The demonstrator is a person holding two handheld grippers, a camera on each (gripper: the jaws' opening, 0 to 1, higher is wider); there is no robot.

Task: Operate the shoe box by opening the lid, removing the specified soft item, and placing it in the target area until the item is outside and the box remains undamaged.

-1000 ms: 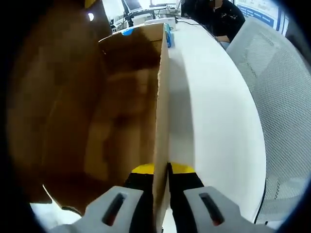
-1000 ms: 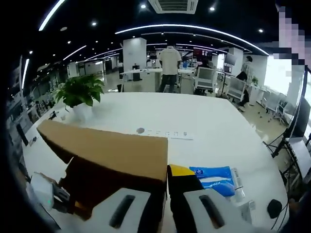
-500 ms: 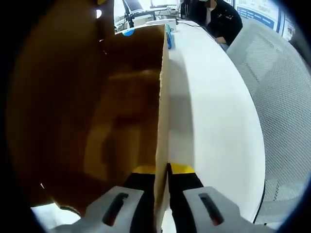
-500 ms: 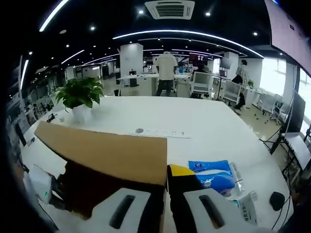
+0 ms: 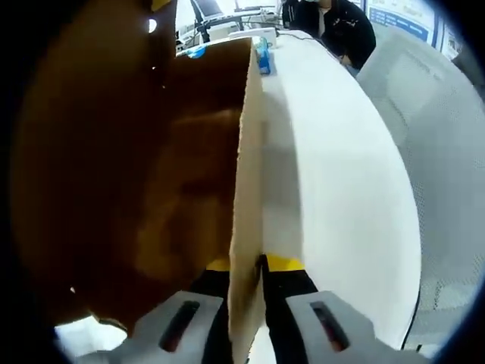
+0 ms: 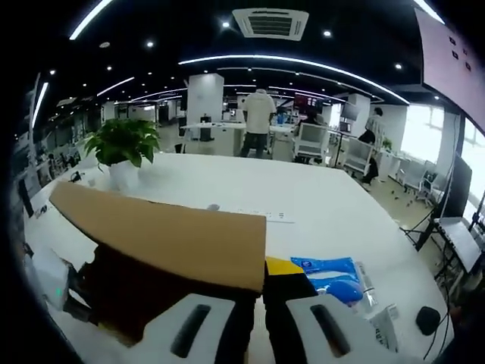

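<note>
Table point(image 6: 318, 197), white and broad, carries the shoe box point(image 5: 151, 189). Box wall edge runs lengthwise straight away from the left gripper point(image 5: 246, 265), whose jaws are pinched narrow on that cardboard wall. Lid point(image 6: 167, 235) lies across the right gripper view; the right gripper point(image 6: 261, 277) has its jaws closed on the lid's near edge. Blue soft pack point(image 6: 330, 274) lies on the table just right of the right gripper, outside the box; box interior appears dark, contents indistinct.
</note>
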